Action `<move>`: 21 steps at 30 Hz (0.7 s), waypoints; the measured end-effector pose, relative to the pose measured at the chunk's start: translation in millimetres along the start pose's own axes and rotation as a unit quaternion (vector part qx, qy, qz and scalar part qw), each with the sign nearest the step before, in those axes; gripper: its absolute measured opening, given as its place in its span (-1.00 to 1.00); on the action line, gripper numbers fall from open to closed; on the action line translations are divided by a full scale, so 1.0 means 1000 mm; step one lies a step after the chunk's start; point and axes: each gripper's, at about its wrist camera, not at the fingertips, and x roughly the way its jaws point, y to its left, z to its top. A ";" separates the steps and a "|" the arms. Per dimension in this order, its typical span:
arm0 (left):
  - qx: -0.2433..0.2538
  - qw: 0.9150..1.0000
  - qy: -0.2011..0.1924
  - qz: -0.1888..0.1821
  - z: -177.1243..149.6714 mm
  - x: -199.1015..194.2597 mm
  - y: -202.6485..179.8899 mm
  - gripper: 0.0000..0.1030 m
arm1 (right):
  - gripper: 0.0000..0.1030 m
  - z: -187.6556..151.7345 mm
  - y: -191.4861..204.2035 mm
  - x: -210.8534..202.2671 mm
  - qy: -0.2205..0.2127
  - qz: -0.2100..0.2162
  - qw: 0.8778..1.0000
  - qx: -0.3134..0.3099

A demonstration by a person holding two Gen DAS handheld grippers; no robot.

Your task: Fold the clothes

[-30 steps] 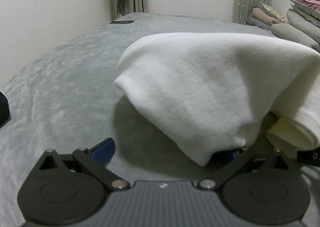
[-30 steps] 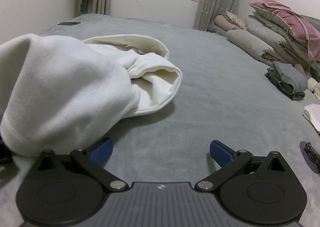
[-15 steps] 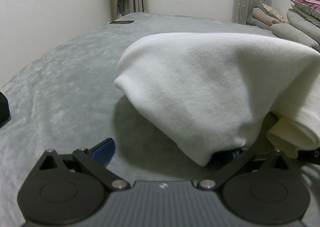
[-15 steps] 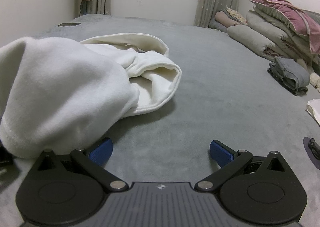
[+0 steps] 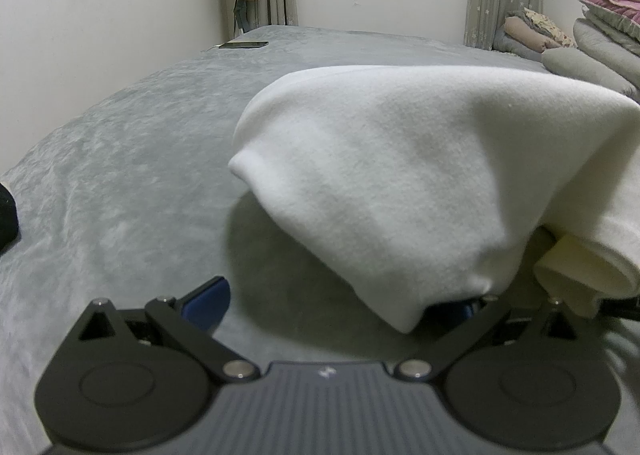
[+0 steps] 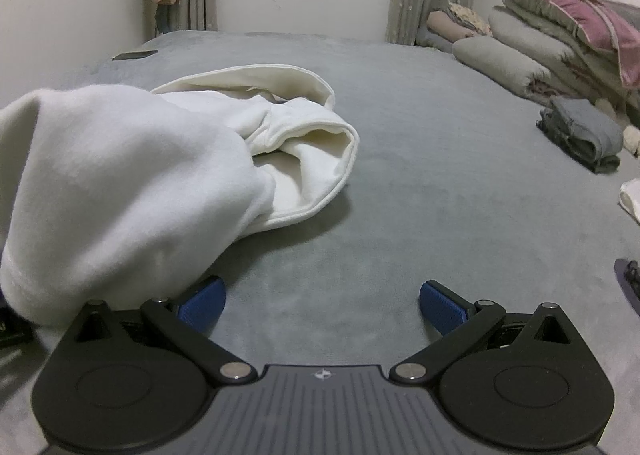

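2 grippers stand with jaws wide, neither clamping anything. Over 1 second little changed: the left gripper (image 5: 332, 297) held still, and the right gripper (image 6: 322, 301) drew slightly nearer the white garment (image 6: 132, 179), which stays bunched and unfolded on the grey bed (image 6: 460, 183).

A bunched cream-white garment (image 6: 168, 159) lies heaped on the grey bedspread (image 6: 420, 183).
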 end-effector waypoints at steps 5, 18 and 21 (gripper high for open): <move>-0.002 1.000 0.003 -0.001 0.001 0.001 0.003 1.00 | 1.00 0.006 -0.001 -0.002 0.022 0.009 1.000 0.012; -0.075 0.996 -0.028 -0.026 0.018 -0.037 0.060 1.00 | 0.88 0.013 -0.046 -0.019 -0.014 0.122 0.980 0.157; -0.064 0.995 -0.068 -0.027 0.026 -0.051 0.067 1.00 | 0.73 0.014 -0.058 -0.021 -0.022 0.171 0.965 0.197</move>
